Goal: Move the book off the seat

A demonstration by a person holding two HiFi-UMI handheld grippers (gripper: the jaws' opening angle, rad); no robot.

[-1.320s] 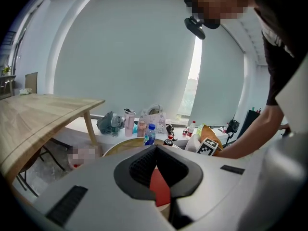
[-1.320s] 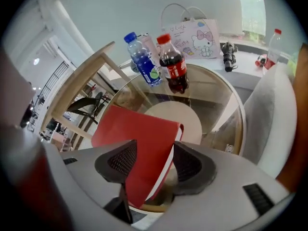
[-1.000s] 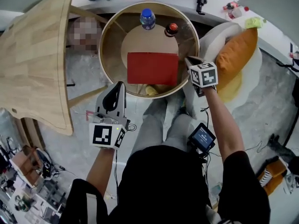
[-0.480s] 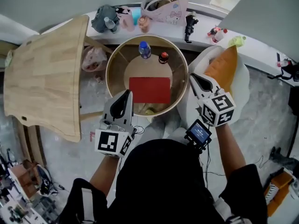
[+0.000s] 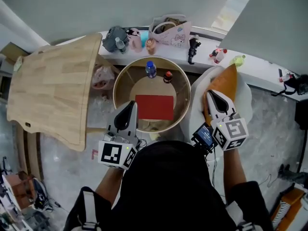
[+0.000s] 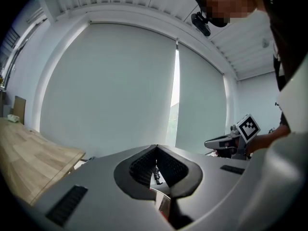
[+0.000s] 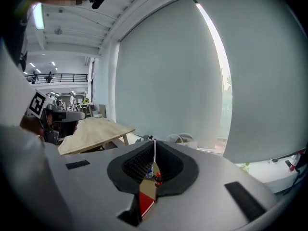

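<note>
A red book (image 5: 154, 107) lies flat on the round wooden-rimmed table (image 5: 118, 88), ahead of me in the head view. My left gripper (image 5: 131, 104) hovers over the table's near left rim, jaws shut and empty. Off to the right, my right gripper (image 5: 210, 93) hangs over the orange cushion (image 5: 224, 83) on the white seat (image 5: 244, 96), also shut with nothing in it. In the left gripper view the left gripper (image 6: 155, 147) points at a blank window blind. In the right gripper view the right gripper (image 7: 154, 139) shows a sliver of the book (image 7: 146, 203) below its jaws.
A blue-capped bottle (image 5: 150, 69) and a dark red-capped bottle (image 5: 167, 76) stand at the round table's far side. A large wooden table (image 5: 53, 90) fills the left. A ledge (image 5: 260, 69) along the window carries bags and small toys. My legs are close to the round table.
The head view has risen and pulled back. Both grippers drew back toward my body; the right one moved from the book's right edge to above the cushion. The book stayed put.
</note>
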